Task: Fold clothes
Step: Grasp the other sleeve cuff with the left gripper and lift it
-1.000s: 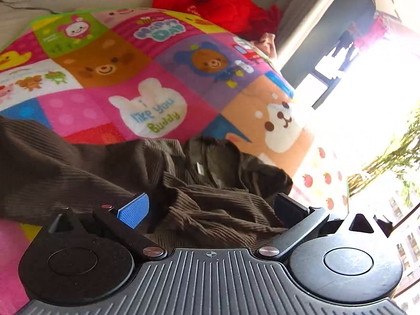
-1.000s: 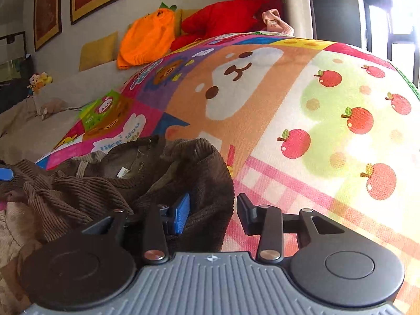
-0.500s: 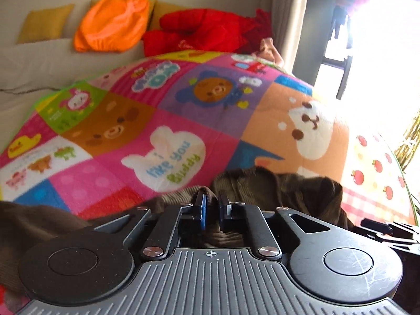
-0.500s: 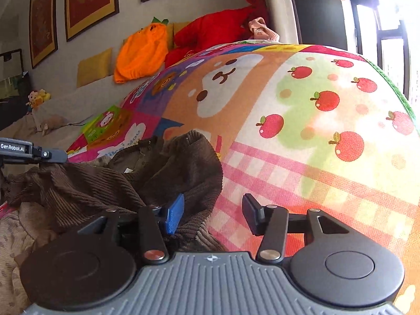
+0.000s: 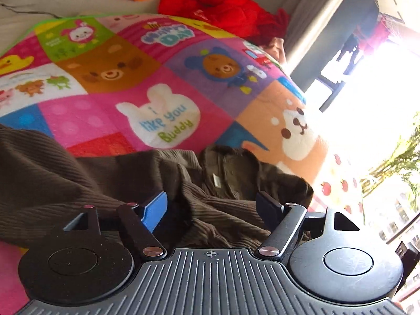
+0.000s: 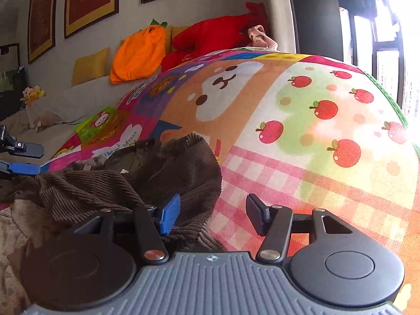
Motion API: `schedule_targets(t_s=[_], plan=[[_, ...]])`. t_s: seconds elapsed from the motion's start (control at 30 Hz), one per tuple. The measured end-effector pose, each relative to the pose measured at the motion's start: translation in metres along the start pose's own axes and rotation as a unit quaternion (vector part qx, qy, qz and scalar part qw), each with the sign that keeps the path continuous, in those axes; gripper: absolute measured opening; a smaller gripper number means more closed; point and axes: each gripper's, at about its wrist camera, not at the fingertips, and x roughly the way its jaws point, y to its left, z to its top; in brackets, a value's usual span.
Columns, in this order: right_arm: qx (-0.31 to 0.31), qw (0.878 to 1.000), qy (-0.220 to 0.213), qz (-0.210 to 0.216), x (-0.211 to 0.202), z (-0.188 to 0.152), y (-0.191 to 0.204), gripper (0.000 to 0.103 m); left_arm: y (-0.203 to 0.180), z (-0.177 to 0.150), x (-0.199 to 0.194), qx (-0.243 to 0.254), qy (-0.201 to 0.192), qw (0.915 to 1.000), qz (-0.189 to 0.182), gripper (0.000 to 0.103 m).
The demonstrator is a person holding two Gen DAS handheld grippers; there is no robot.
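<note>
Brown sweater [image 5: 110, 176] lies crumpled on the cartoon blanket [image 5: 110, 110]. Left gripper [image 5: 212, 206] spread wide over its folds, holding nothing. Right gripper [image 6: 210, 211] also spread wide at sweater's edge, w/ nothing gripped.

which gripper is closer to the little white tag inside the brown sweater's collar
Left. The left gripper hangs open over the crumpled brown sweater, with the white tag just ahead between its fingers. The right gripper straddles the sweater's edge, the tag farther off to its left.
</note>
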Motion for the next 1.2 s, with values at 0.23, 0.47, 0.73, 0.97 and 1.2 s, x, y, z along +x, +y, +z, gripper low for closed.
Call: schedule_targets(t_s=[0.23, 0.47, 0.73, 0.97, 1.2], plan=[[0.005, 1.0, -0.002, 0.014, -0.009, 0.002, -0.002, 0.056, -0.026, -0.018, 0.035, 0.086, 0.019, 0.9936, 0.071, 0.017], [-0.097, 0.995, -0.01, 0.03, 0.007, 0.05, 0.026, 0.052, -0.074, 0.001, -0.046, 0.178, -0.149, 0.9708, 0.062, 0.011], [-0.243, 0.969, -0.001, -0.039, 0.053, 0.047, 0.057, 0.042, -0.064, 0.009, -0.041, 0.19, -0.186, 0.9567, 0.119, 0.006], [-0.245, 0.967, 0.02, -0.068, 0.045, 0.042, 0.037, 0.042, 0.015, -0.008, -0.035, 0.06, -0.096, 0.9802, 0.162, 0.024], [-0.126, 0.991, 0.011, 0.032, -0.014, 0.052, 0.026, 0.048, 0.09, -0.021, -0.12, -0.163, -0.106, 0.9731, 0.123, 0.06]])
